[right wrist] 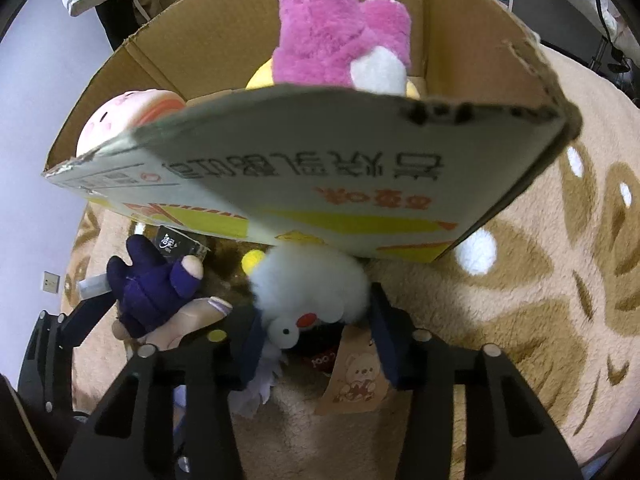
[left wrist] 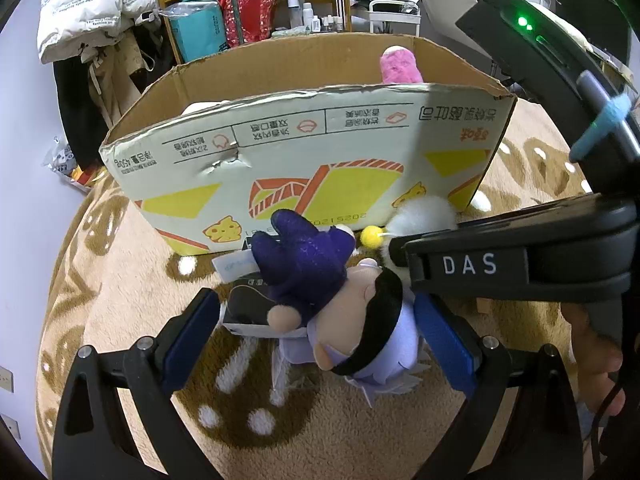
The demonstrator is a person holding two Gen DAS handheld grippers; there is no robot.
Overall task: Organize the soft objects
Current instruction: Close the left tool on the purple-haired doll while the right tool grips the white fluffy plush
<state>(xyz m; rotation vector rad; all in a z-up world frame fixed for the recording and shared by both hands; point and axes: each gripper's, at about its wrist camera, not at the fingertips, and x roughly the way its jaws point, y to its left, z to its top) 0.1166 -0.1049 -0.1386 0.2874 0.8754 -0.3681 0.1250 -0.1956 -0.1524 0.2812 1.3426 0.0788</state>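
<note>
Left tool (left wrist: 316, 332) gapes wide around the doll (left wrist: 340, 312), lying lengthwise between its pads; right tool (right wrist: 316, 344), also open, straddles the white plush (right wrist: 308, 284) below the box (right wrist: 320, 168).

A purple-clad doll (left wrist: 320, 288) and white fluffy plush (right wrist: 308, 284) lie before the toy-filled cardboard box (left wrist: 320, 152).

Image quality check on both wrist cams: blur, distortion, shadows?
Left wrist: sharp; fisheye bows the box wall; print readable; dark corners; doll in focus. Right wrist: box flap close and soft, its print smeared; white plush partly shaded under the flap; pink plush slightly blurred; rug evenly lit.
</note>
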